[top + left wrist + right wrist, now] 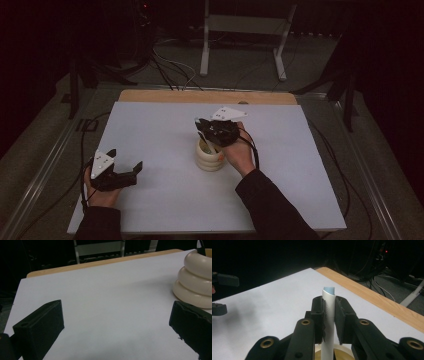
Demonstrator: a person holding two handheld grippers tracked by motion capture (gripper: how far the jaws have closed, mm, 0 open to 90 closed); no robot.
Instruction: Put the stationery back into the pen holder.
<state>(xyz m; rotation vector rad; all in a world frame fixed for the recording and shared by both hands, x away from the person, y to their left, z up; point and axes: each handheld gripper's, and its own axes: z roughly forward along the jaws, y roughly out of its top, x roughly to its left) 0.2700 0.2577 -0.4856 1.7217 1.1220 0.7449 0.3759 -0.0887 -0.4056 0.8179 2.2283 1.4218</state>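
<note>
A cream ribbed holder [209,159] made of three stacked rings stands near the middle of the white sheet. My right gripper [204,131] hovers just above its mouth, shut on a white tube [329,315] with a pale blue inside. The tube's lower end reaches down into the holder's opening [343,350]. My left gripper [126,158] rests at the sheet's near left, open, with nothing between its jaws. In the left gripper view the left gripper [117,325] stands wide open, and the holder [197,280] sits ahead to the right.
The white sheet [165,200] covers a wooden table whose bare edge [200,96] shows at the far side. A white metal stand [245,30] and cables lie on the floor beyond. Metal rails run along both sides of the table.
</note>
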